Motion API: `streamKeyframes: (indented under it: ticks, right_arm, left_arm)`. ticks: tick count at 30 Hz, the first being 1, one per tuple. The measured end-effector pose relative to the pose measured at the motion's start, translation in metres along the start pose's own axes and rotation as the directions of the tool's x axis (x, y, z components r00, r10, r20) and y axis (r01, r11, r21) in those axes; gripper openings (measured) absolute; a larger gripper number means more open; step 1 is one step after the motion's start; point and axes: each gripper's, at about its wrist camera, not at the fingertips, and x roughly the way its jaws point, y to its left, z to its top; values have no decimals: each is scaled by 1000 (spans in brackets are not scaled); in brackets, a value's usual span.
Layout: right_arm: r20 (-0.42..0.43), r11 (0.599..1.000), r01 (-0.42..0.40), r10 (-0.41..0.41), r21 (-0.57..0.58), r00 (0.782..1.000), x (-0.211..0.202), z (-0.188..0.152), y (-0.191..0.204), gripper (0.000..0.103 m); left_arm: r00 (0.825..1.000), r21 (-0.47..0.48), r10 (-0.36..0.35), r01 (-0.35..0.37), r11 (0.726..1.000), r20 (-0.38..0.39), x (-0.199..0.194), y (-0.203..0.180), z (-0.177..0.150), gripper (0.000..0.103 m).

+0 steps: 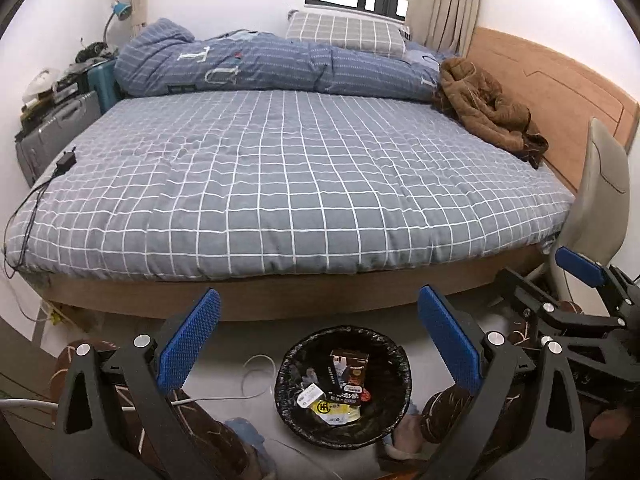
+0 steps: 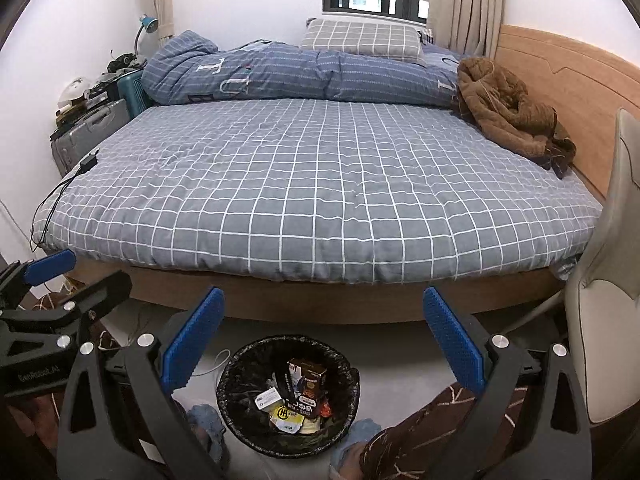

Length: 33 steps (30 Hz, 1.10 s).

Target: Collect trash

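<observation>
Both the left gripper (image 1: 318,344) and right gripper (image 2: 323,346) hung with jaws wide and empty above the bin (image 1: 344,386); wrappers (image 1: 338,396) already lay inside. Dropping lower risked snagging its loose black liner.

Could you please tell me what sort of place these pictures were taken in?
A home bedroom, most likely: a bed with a checked sheet, a rolled quilt and a pillow under the window, suitcases beside it.
</observation>
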Motion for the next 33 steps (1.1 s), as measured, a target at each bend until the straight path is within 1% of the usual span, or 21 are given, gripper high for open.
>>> streamKeyframes:
  ticks: [5, 11, 13, 16, 19, 26, 33]
  right_arm:
    - [0, 1000, 3, -3, -4, 1000, -3, 0, 3, 95]
    - [9, 1000, 6, -6, -6, 1000, -7, 2, 5, 95]
    - [11, 1000, 2, -2, -6, 1000, -7, 2, 5, 95]
    - [11, 1000, -5, 5, -5, 1000, -7, 4, 5, 95]
    - [14, 1000, -10, 10, -8, 1000, -6, 3, 6, 95]
    - [5, 1000, -19, 19, -2, 1000, -2, 2, 5, 95]
    - [5, 1000, -15, 15, 5, 1000, 4, 0, 2, 95]
  left_arm:
    - [1000, 4, 27, -27, 1000, 0, -3, 4, -1, 97]
    - [999, -1, 36, -36, 999, -2, -5, 8, 0, 97]
    - [999, -5, 42, -42, 999, 0, -5, 10, 0, 97]
    - [998, -12, 68, -68, 998, 1, -6, 12, -1, 97]
    - [998, -18, 66, -66, 998, -4, -6, 13, -2, 96]
    - [995, -12, 103, -103, 995, -5, -3, 11, -1, 96]
    - [994, 0, 105, -105, 994, 5, -1, 7, -2, 97]
